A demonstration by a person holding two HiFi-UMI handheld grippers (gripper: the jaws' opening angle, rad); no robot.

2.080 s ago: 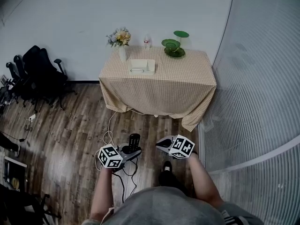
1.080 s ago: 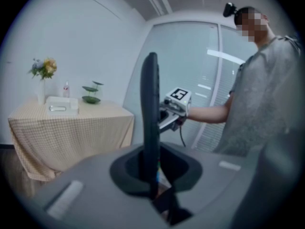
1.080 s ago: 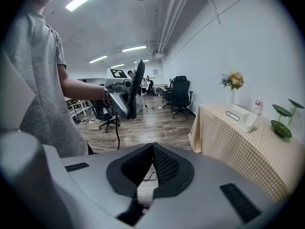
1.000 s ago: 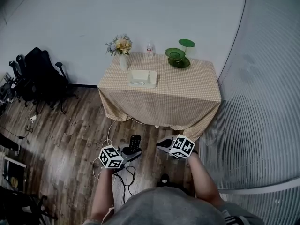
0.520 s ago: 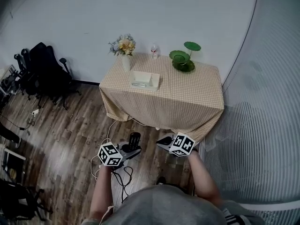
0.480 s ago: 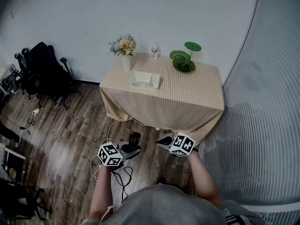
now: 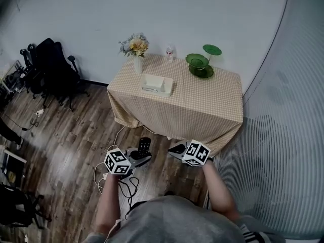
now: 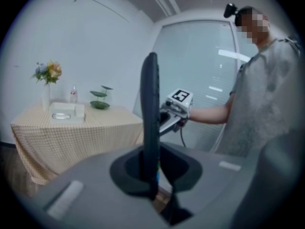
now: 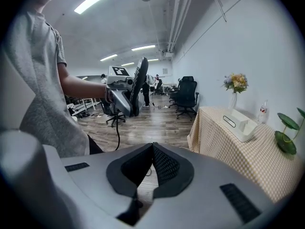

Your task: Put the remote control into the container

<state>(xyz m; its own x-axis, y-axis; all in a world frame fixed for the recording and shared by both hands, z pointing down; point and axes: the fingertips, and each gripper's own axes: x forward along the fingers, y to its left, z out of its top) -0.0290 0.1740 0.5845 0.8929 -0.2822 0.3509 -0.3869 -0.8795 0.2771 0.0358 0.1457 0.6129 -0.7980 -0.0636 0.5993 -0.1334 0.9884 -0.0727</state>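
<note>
The black remote control (image 7: 144, 146) is gripped at its lower end by the left gripper (image 7: 137, 158), well apart from the white container (image 7: 157, 83) set on the checked-cloth table (image 7: 197, 103). The jaws of the right gripper (image 7: 175, 150) are pressed together, with nothing held.

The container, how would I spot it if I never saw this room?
Find the table with the checked cloth by the white wall. The container sits on it, just in front of the flower vase. It is the only low white box; the dishes nearby are green.
</note>
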